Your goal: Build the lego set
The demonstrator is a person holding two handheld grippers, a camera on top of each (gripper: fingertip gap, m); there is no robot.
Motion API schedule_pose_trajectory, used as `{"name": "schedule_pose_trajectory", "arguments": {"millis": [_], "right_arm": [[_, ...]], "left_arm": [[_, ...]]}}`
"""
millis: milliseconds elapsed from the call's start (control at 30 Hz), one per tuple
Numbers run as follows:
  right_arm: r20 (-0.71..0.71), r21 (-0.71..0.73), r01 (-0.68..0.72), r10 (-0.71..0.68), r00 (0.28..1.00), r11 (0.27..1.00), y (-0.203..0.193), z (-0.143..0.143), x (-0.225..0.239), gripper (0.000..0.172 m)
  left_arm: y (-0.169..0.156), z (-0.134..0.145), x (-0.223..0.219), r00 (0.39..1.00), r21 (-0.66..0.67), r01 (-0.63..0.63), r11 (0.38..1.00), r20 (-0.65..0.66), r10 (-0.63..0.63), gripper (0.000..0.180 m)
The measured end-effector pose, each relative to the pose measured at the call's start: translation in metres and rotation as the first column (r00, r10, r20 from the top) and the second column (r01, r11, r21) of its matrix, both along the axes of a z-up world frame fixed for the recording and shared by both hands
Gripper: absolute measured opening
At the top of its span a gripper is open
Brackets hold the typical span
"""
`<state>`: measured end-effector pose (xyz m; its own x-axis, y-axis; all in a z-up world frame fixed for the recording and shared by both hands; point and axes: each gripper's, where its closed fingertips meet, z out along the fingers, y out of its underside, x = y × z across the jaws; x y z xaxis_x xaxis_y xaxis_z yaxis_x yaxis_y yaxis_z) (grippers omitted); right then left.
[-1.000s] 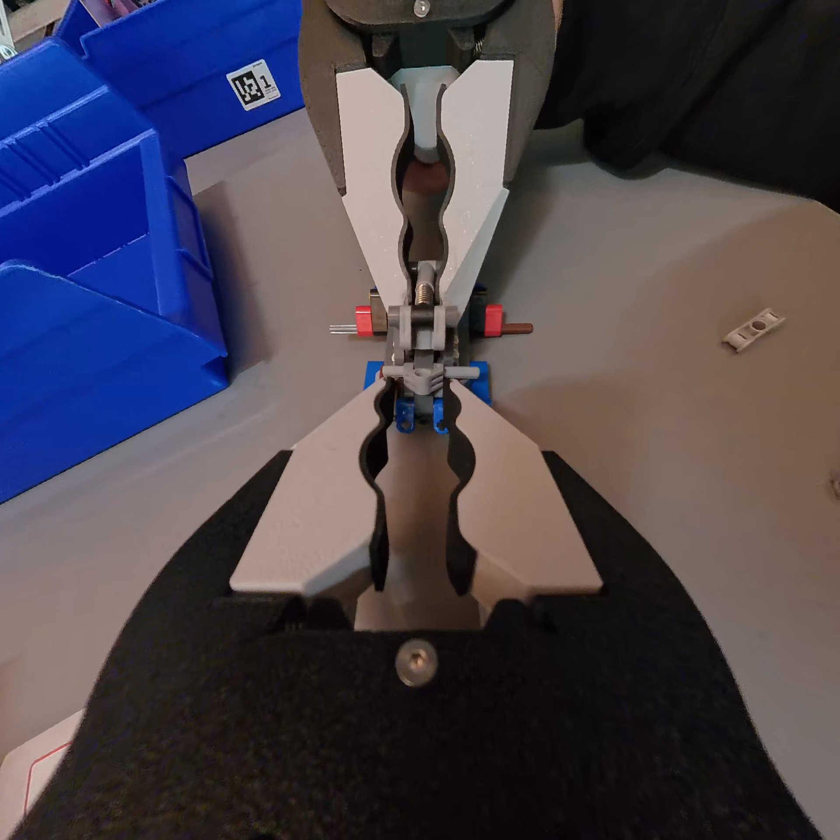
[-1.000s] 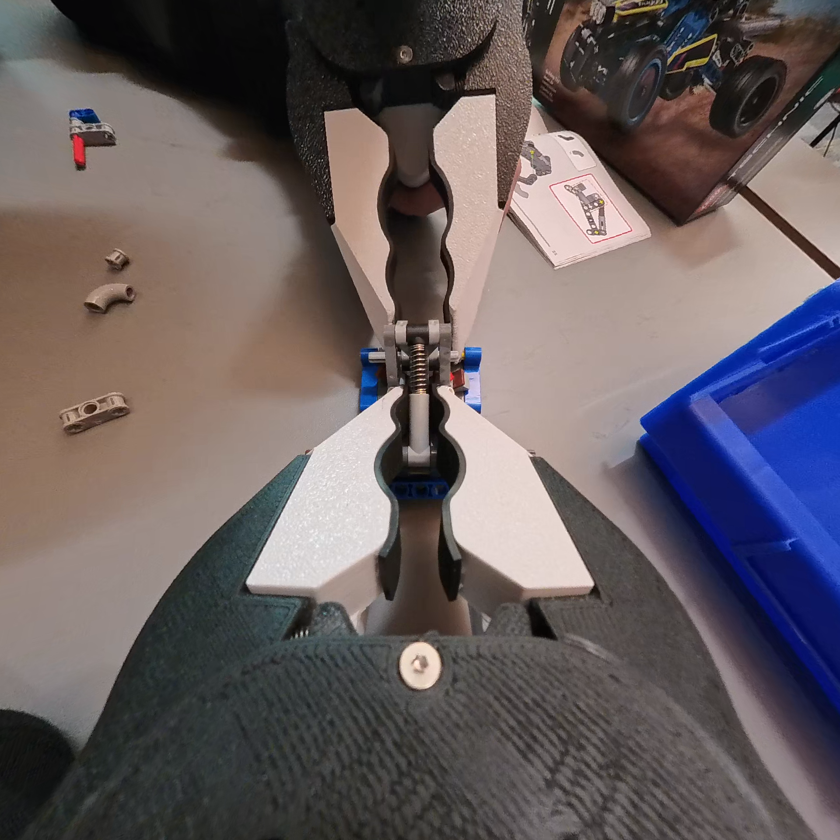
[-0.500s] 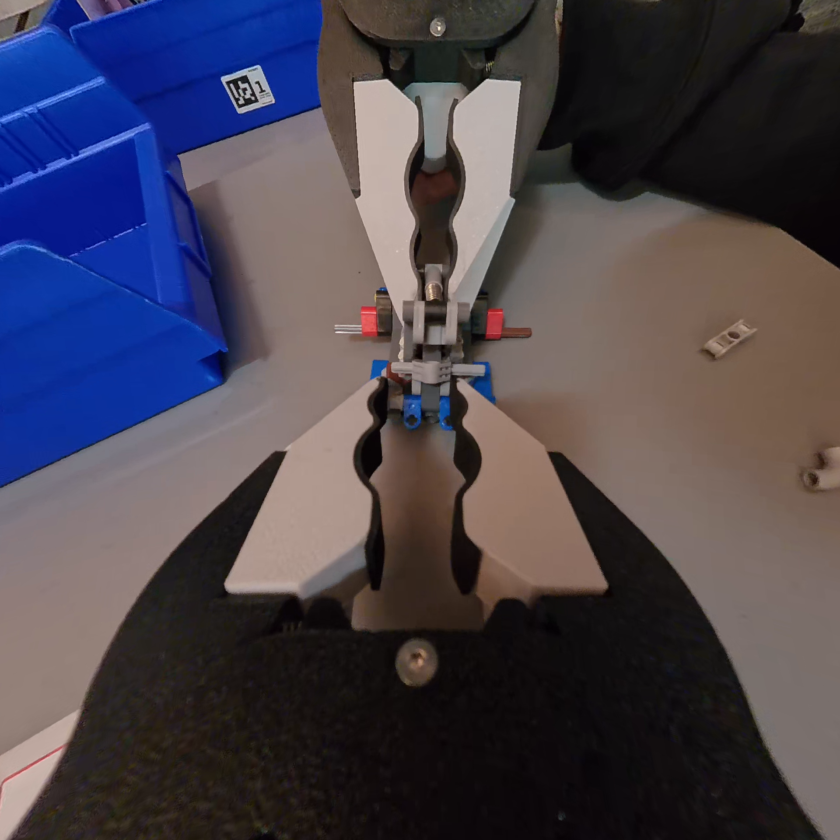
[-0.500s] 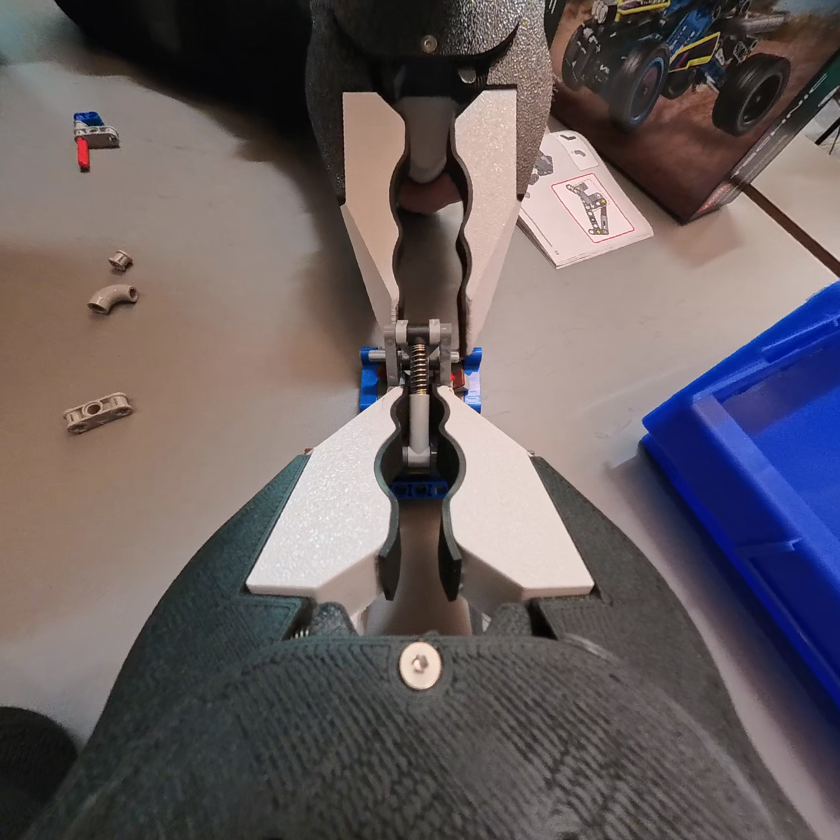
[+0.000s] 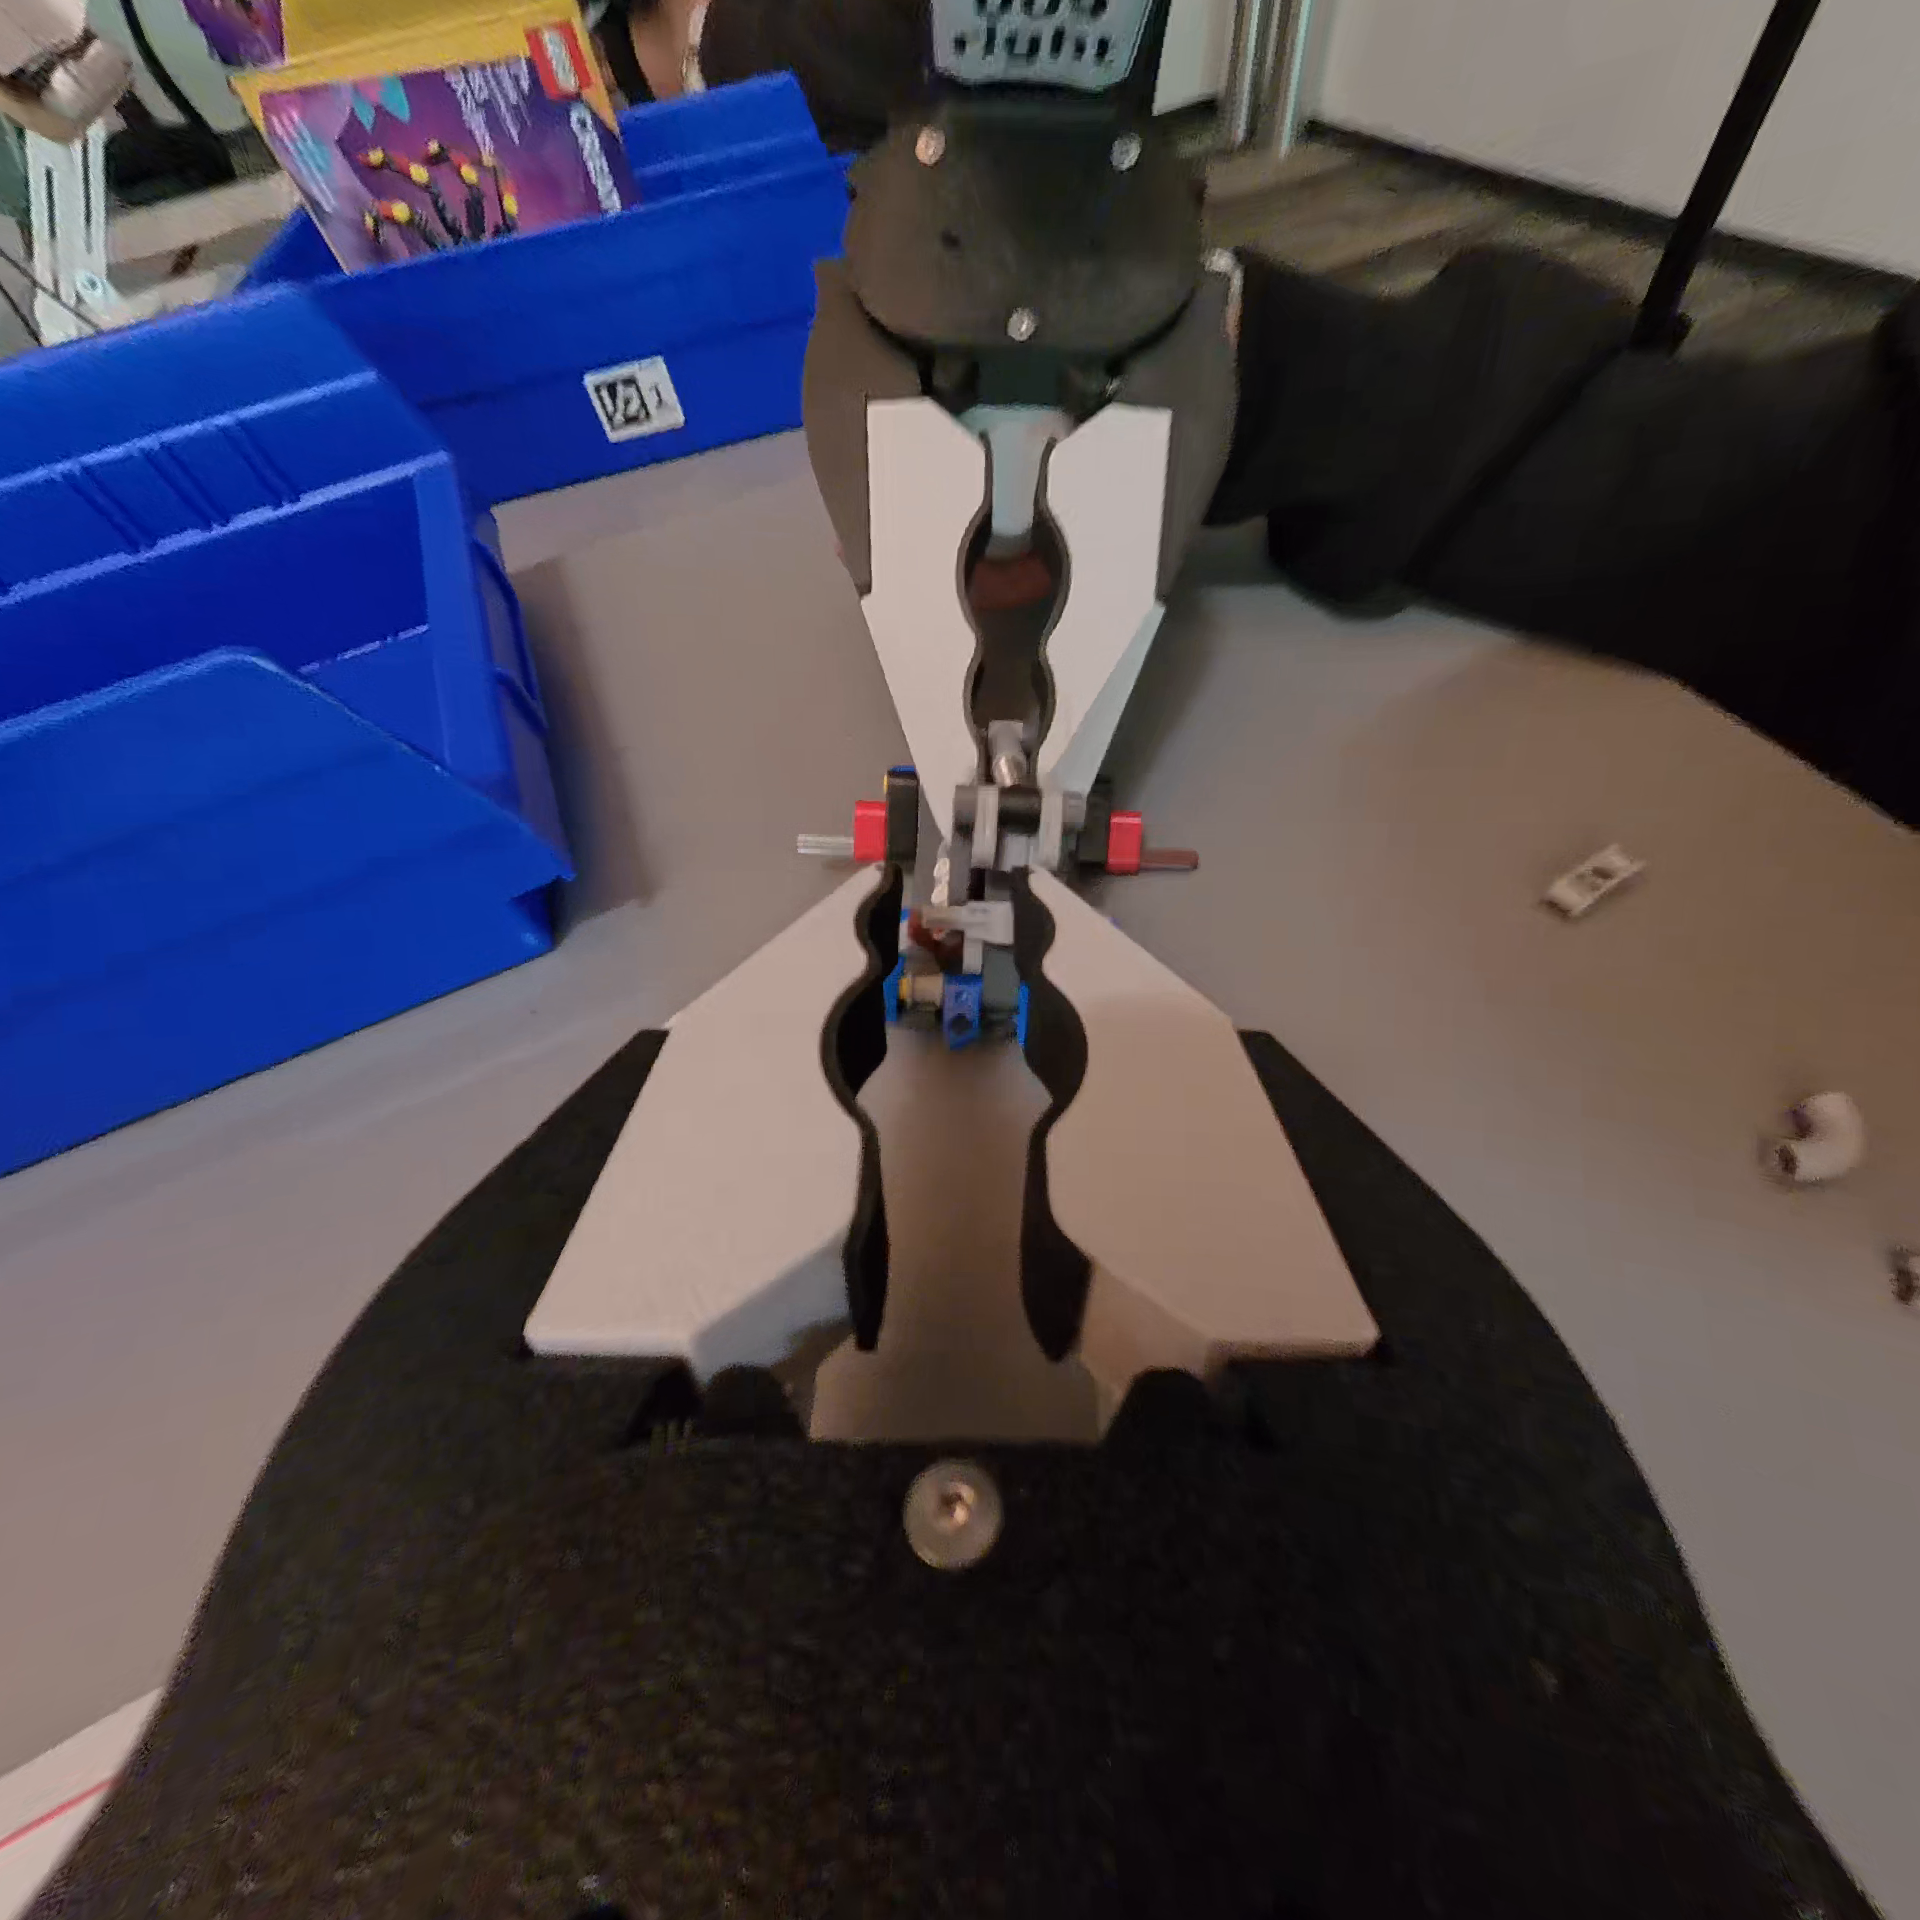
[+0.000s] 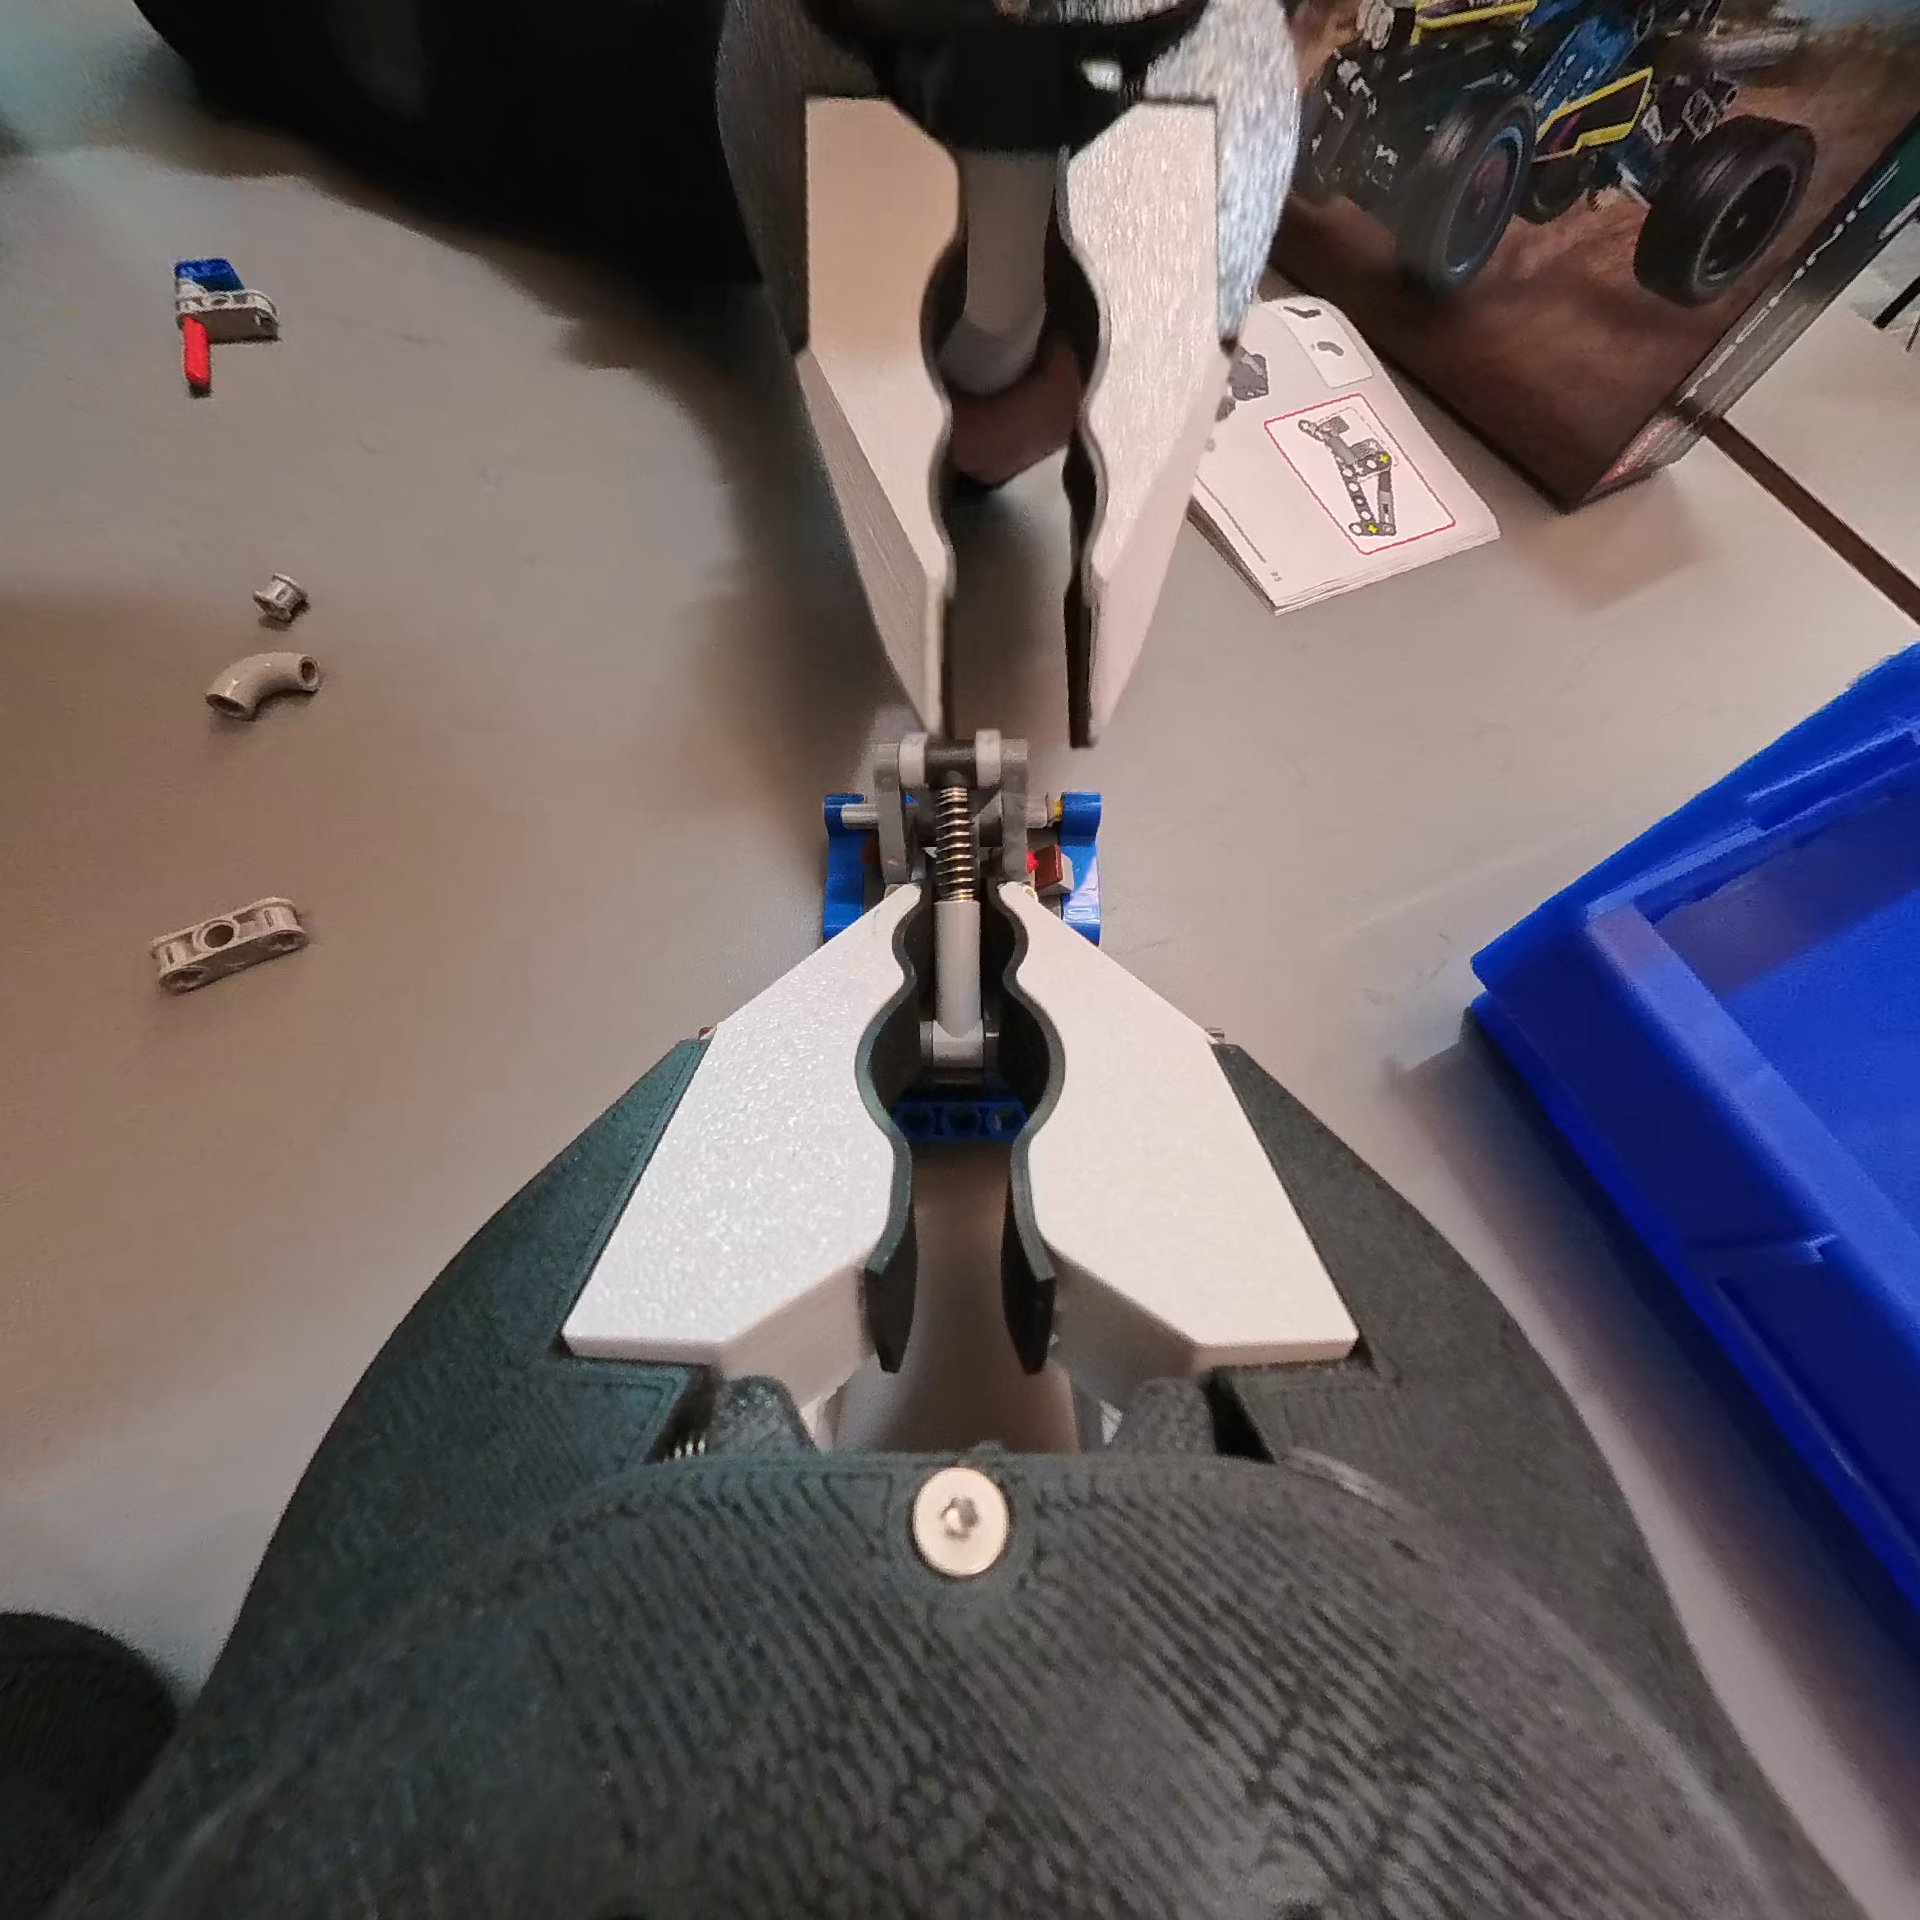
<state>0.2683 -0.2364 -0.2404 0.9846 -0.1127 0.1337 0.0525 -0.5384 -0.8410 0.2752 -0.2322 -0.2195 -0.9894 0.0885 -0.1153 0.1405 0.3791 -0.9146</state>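
Observation:
A small brick assembly (image 5: pixel 997 831) sits on the grey table between my two grippers, which face each other. It has a blue base, a grey frame, red bushes and a spring shock absorber (image 6: pixel 956 966). My right gripper (image 6: pixel 956 899) is shut on the grey shock absorber; the left wrist view shows its fingers (image 5: pixel 1003 758) closed on it from the far side. My left gripper (image 5: pixel 954 883) has its pads against both sides of the assembly's blue near end. In the right wrist view the left gripper (image 6: pixel 1010 727) comes down steeply behind the grey frame.
Blue bins (image 5: pixel 260 779) stand to the left in the left wrist view, one holding a purple box (image 5: pixel 447 156). In the right wrist view there is a blue bin (image 6: pixel 1714 1039), a toy-car box (image 6: pixel 1558 208), a booklet (image 6: pixel 1351 468) and loose grey pieces (image 6: pixel 229 940) (image 6: pixel 265 681). The tips of both grippers are at nearly the same place.
My left gripper opened a little, pushed further over the assembly's blue end and closed on it again, and its view tilted up. My right gripper kept its hold and stayed still.

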Motion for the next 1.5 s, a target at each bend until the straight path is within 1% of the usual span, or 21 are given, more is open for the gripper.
{"name": "schedule_pose_trajectory", "arguments": {"millis": [67,100,233,300,367,400,533,733,1000,1100,1167,1200,1300,1367,1433,1500], "right_arm": [[0.003,-0.001,0.0,0.0,1.0,1.0,0.0,0.0,0.0,0.005],[0.003,-0.001,0.001,-0.001,1.0,1.0,0.0,0.0,0.0,0.005],[0.002,-0.001,0.001,-0.001,1.0,1.0,0.0,0.0,0.0,0.005],[0.002,0.0,0.0,0.0,1.0,1.0,0.0,0.0,0.0,0.005],[0.001,-0.001,-0.001,0.001,1.0,1.0,0.0,0.0,0.0,0.005],[-0.001,0.0,-0.001,0.001,1.0,1.0,0.0,0.0,0.0,0.005],[-0.002,-0.001,-0.004,0.004,1.0,1.0,0.0,0.0,-0.001,0.005],[-0.002,-0.001,-0.007,0.007,1.0,1.0,0.0,0.0,-0.001,0.005],[-0.002,-0.001,-0.011,0.011,1.0,1.0,0.0,0.0,-0.002,0.005],[-0.002,-0.001,-0.011,0.011,1.0,1.0,0.0,0.0,-0.002,0.005],[-0.002,-0.001,-0.011,0.011,1.0,1.0,0.0,0.0,-0.002,0.005],[-0.003,-0.001,-0.011,0.011,1.0,1.0,0.0,0.0,-0.002,0.005],[-0.003,-0.001,-0.011,0.011,1.0,1.0,0.0,0.0,-0.002,0.005],[-0.003,-0.001,-0.011,0.011,1.0,1.0,0.0,0.0,-0.002,0.005],[-0.003,-0.001,-0.011,0.011,1.0,1.0,0.0,0.0,-0.001,0.005],[-0.005,-0.001,-0.01,0.01,1.0,1.0,0.0,0.0,-0.001,0.005]], "left_arm": [[0.0,-0.008,0.003,0.999,0.045,-0.017,0.999,0.036,0.015,0.018],[0.0,-0.008,0.002,0.999,0.045,-0.013,0.999,0.044,0.011,0.016],[0.001,-0.008,0.0,1.0,0.054,0.001,0.999,0.027,-0.002,0.014],[0.003,-0.008,-0.002,1.0,0.057,0.027,0.998,0.004,-0.027,0.017],[0.006,-0.009,-0.005,0.998,0.068,0.057,0.996,-0.016,-0.056,0.025],[0.007,-0.011,-0.005,0.998,0.081,0.063,0.995,-0.012,-0.062,0.026],[0.004,-0.019,-0.005,0.995,0.126,0.057,0.99,0.071,-0.066,0.027],[0.001,-0.024,-0.001,0.986,0.156,0.04,0.987,0.151,-0.064,0.025],[0.004,-0.023,-0.004,0.985,0.145,0.104,0.984,0.125,-0.123,0.022],[0.007,-0.02,0.003,0.985,0.143,0.088,0.986,0.136,-0.108,0.022],[0.007,-0.015,0.006,0.989,0.123,0.071,0.99,0.118,-0.086,0.022],[0.006,-0.015,0.004,0.99,0.117,0.081,0.99,0.106,-0.094,0.022],[0.007,-0.02,0.0,0.986,0.144,0.104,0.984,0.116,-0.121,0.028],[0.006,-0.02,-0.005,0.985,0.147,0.128,0.981,0.097,-0.143,0.033],[0.003,-0.017,-0.005,0.989,0.132,0.106,0.986,0.091,-0.119,0.033],[0.0,-0.021,0.0,0.989,0.145,0.07,0.987,0.117,-0.088,0.031]]}}
